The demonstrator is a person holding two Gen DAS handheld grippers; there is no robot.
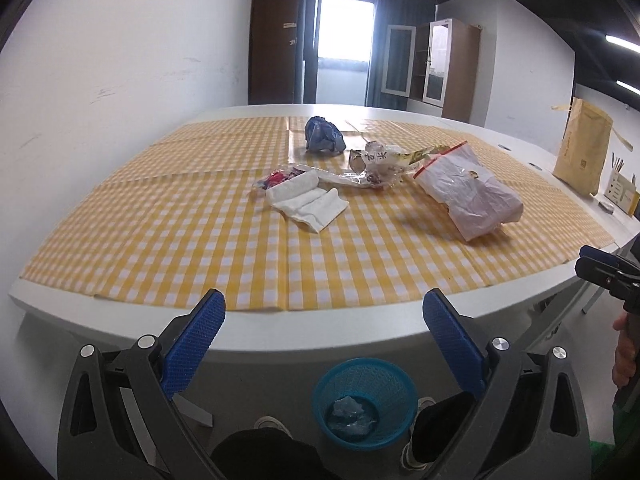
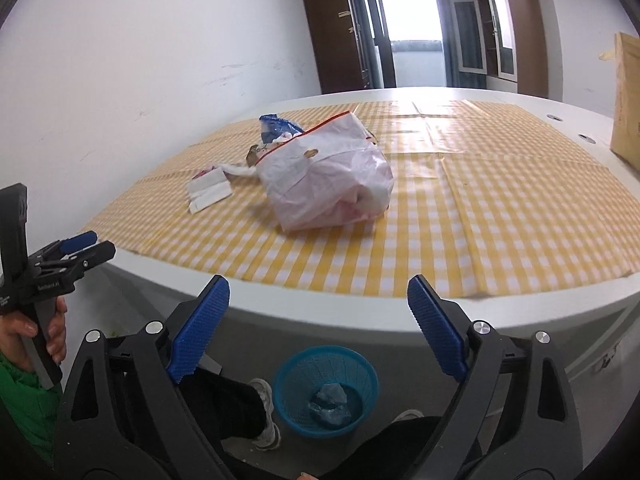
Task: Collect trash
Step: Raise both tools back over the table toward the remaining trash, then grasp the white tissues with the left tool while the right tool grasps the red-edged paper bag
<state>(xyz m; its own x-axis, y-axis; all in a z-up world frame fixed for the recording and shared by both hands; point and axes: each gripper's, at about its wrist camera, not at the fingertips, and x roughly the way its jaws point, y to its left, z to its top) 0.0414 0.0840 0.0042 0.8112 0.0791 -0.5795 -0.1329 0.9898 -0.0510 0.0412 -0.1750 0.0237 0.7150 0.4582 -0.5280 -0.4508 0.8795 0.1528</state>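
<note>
Trash lies on the yellow checked tablecloth (image 1: 200, 240): a crumpled blue bag (image 1: 324, 135), folded white tissue (image 1: 308, 202), clear wrappers (image 1: 360, 172) and a white plastic bag with a red strip (image 1: 468, 192). That white bag (image 2: 328, 176) is nearest in the right wrist view. On the floor below the table edge stands a blue mesh bin (image 1: 364, 402) (image 2: 326, 390) with a crumpled wrapper inside. My left gripper (image 1: 323, 316) is open and empty, short of the table edge. My right gripper (image 2: 318, 308) is open and empty too.
A brown paper bag (image 1: 584, 148) and a small box (image 1: 622, 194) stand at the table's right side. The person's legs and shoes (image 2: 266, 412) are beside the bin. White wall runs along the left; cabinets and a door are at the back.
</note>
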